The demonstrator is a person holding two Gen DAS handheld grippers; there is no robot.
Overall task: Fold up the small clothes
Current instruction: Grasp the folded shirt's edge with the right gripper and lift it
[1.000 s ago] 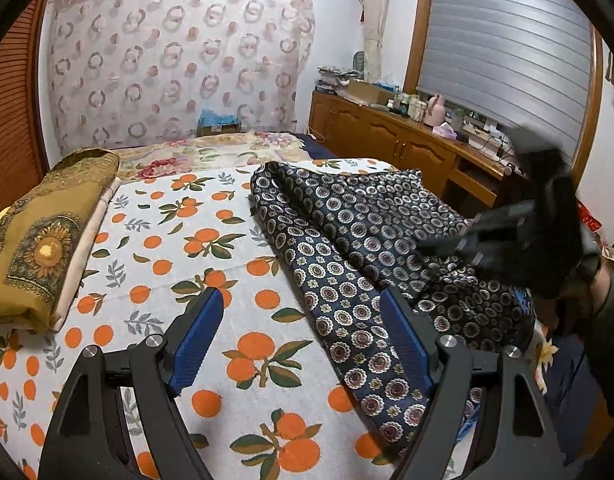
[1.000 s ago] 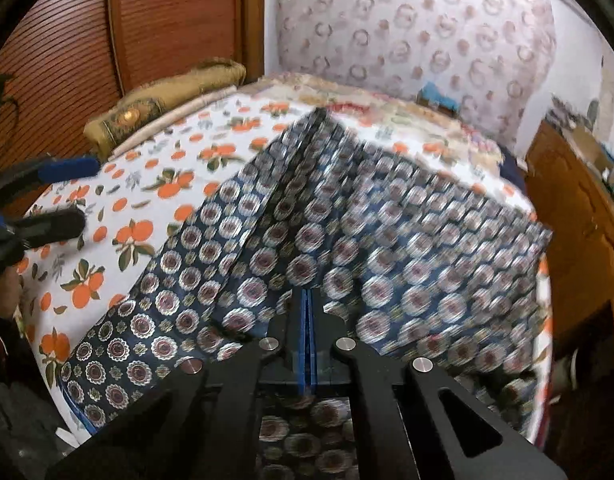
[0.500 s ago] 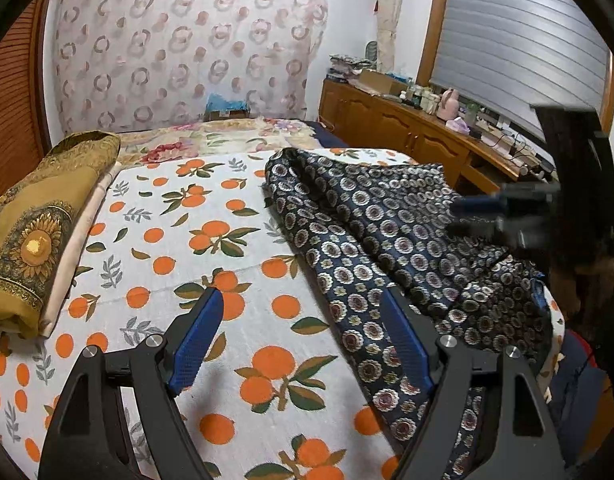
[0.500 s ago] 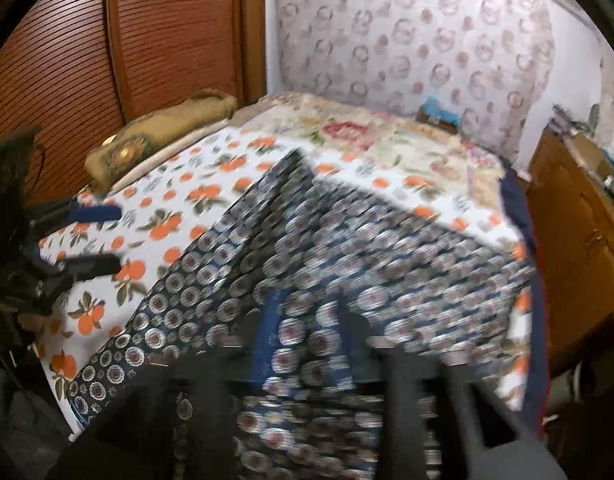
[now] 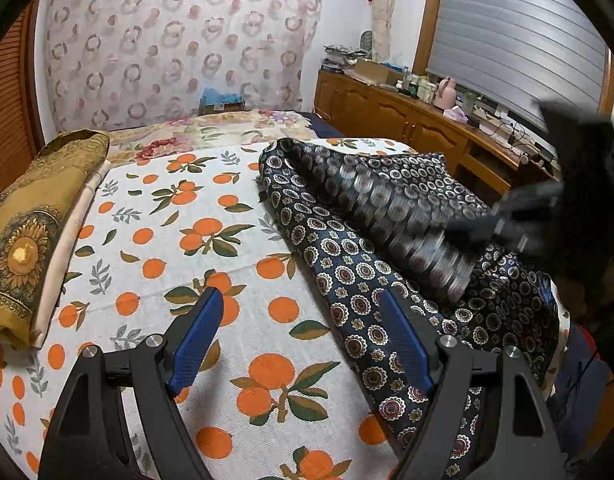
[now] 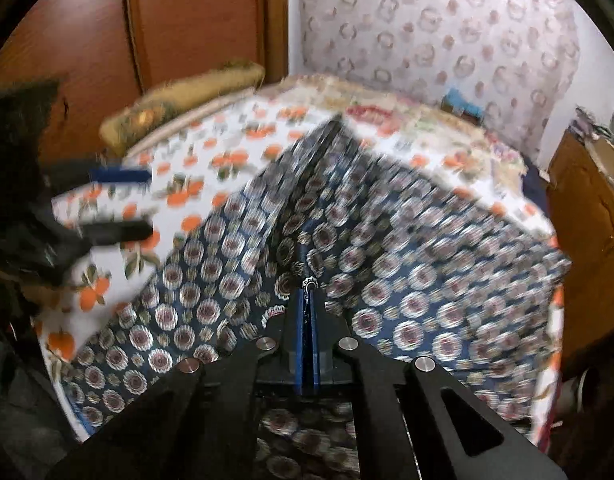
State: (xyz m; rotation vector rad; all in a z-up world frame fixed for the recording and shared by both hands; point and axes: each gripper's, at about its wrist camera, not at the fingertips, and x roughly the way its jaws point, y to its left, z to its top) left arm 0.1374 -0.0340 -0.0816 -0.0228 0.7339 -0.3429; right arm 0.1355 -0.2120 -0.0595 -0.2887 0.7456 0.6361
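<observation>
The bed [image 5: 235,320] is covered by an orange-print sheet; a navy patterned garment [image 5: 347,280] and folded ochre cloth [image 5: 31,232] are laid upon it.

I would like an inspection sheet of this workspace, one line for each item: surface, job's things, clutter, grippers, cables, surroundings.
Surface: bed sheet with an orange-fruit print, lying flat.
Job's things: dark patterned garment on the right part of the bed, rumpled, partly lifted, not folded flat.
Clutter: folded mustard cloth on a pale folded layer at the left edge of the bed.
Grippers: left gripper open, nothing between its jaws, above the sheet beside the garment's edge; right gripper has just been closing and is shut on the garment, with fabric between its jaws.
Cables: thin wires on the wooden sideboard, far from the work.
Surroundings: ring-patterned curtain, roller shutter, wooden wardrobe door.
</observation>
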